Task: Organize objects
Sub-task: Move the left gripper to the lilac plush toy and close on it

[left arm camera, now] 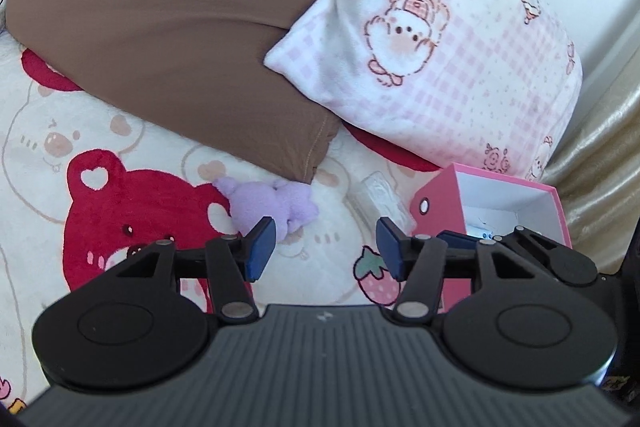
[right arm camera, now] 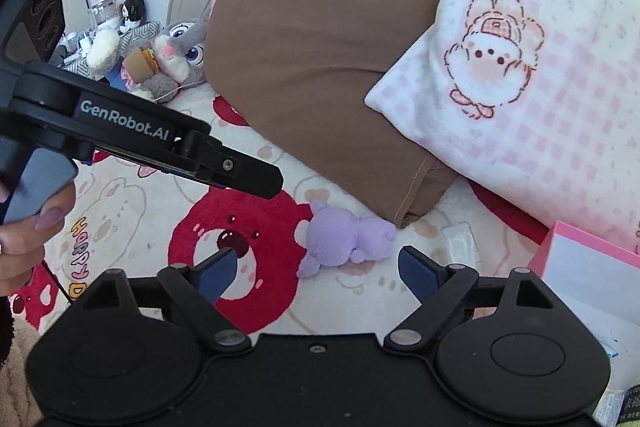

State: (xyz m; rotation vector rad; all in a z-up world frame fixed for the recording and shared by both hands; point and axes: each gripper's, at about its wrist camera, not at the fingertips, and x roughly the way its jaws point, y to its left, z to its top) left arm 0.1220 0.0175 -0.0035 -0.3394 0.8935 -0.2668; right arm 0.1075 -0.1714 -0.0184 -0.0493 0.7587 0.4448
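A small purple plush toy (left arm camera: 276, 205) (right arm camera: 344, 237) lies on the bear-print blanket, just in front of a brown pillow's corner. A pink box (left arm camera: 436, 211) (right arm camera: 592, 233) with a white inside stands open-topped at the right. Between the toy and the box lies a small clear packet (left arm camera: 378, 201) (right arm camera: 460, 239). My left gripper (left arm camera: 326, 247) hovers above the blanket with its jaws apart and nothing between them; the toy is just beyond its left pad. My right gripper (right arm camera: 318, 273) stands wide open and empty, with the toy just ahead of the gap between its fingers.
A brown pillow (left arm camera: 160, 27) (right arm camera: 312, 67) and a pink checked pillow (left arm camera: 440, 47) (right arm camera: 520, 67) lean against the headboard. A grey stuffed rabbit (right arm camera: 180, 55) lies at the far left. A hand (right arm camera: 24, 239) holds the left gripper's body (right arm camera: 140, 131), which crosses the right wrist view.
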